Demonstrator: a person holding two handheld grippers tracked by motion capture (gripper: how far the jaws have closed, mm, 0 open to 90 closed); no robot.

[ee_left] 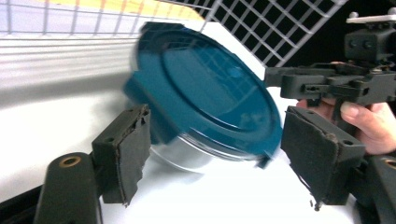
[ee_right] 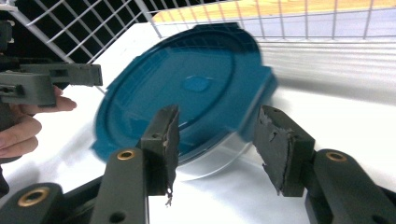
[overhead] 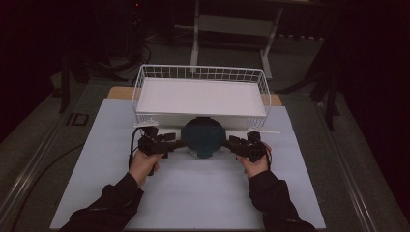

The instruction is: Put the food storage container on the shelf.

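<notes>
1. A round container with a dark teal lid [overhead: 203, 136] sits on the white surface [overhead: 193, 193], at the centre of the high view, just in front of the near wall of a white wire basket [overhead: 201, 73] that lies at 12 o'clock from it.
2. The container's body under the lid is clear; it shows in both gripper views [ee_left: 187, 156] [ee_right: 219, 158]. The lid looks blurred there.
3. The left tool [overhead: 180, 143] comes in from 9 o'clock, held by the person's left hand [overhead: 142, 164]. In the left gripper view its jaws stand wide apart on either side of the container [ee_left: 210, 154], with gaps showing, gripping nothing.
4. The right tool [overhead: 227, 141] comes in from 3 o'clock, held by the right hand [overhead: 255, 166]. In the right gripper view its jaws are also spread wide [ee_right: 215, 144], the lid's edge between them; whether either pad touches it I cannot tell.
5. The basket holds a flat white liner [overhead: 200, 96].
6. Dark sleeves [overhead: 109, 200] cover both forearms.
</notes>
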